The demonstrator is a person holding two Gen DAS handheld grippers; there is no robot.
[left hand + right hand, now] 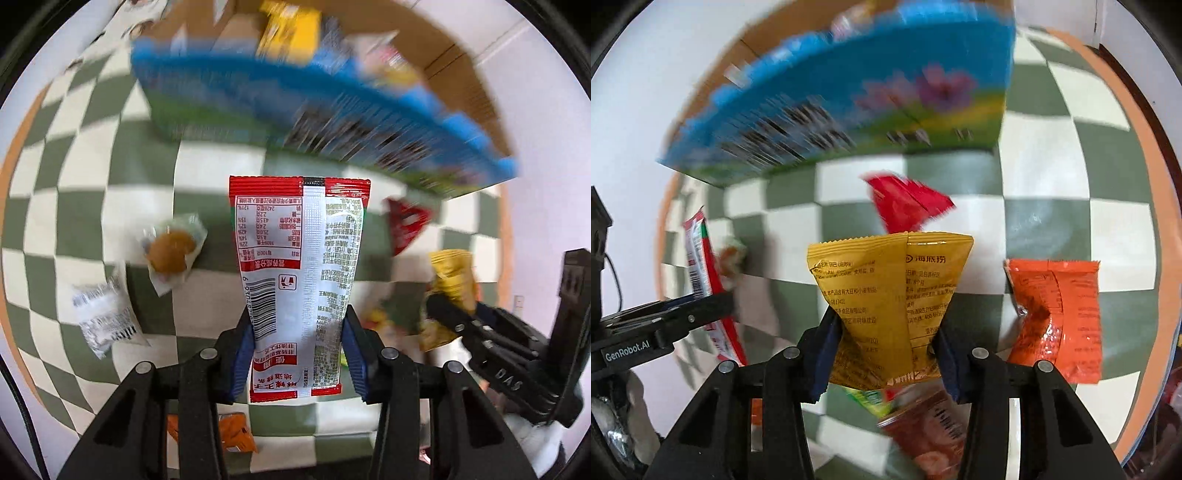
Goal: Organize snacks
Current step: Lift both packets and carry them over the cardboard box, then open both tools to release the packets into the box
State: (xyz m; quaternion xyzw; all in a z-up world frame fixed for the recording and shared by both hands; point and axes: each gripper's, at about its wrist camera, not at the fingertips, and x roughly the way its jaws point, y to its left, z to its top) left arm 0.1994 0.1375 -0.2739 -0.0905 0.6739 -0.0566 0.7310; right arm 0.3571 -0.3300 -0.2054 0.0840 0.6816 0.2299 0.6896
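The left gripper (297,354) points forward over the checkered cloth (92,177), its two blue-padded fingers (242,354) clamped on the lower sides of a red-and-white snack packet (295,273). The packet stands up out of the jaws with its printed back and barcode facing the camera, lifted clear of the cloth.

The right gripper (882,354) is held beside it, level and aimed the same way, its fingers pinching a yellow snack packet (886,295) near its bottom so that the sides crumple inward. In the left wrist view this gripper shows at the right edge with the yellow packet (452,284) in its grip.

Ahead of both, toward the far edge of the cloth, stands a blue box (849,96) with flowers printed on it, blurred; a brown cardboard box (443,55) rises just behind it.

On the cloth lie loose snacks: a red packet (908,203) just beyond the yellow one, an orange packet (1060,317) toward the right edge, a clear-wrapped brown pastry (173,251) and a white sachet (103,314) toward the left edge.
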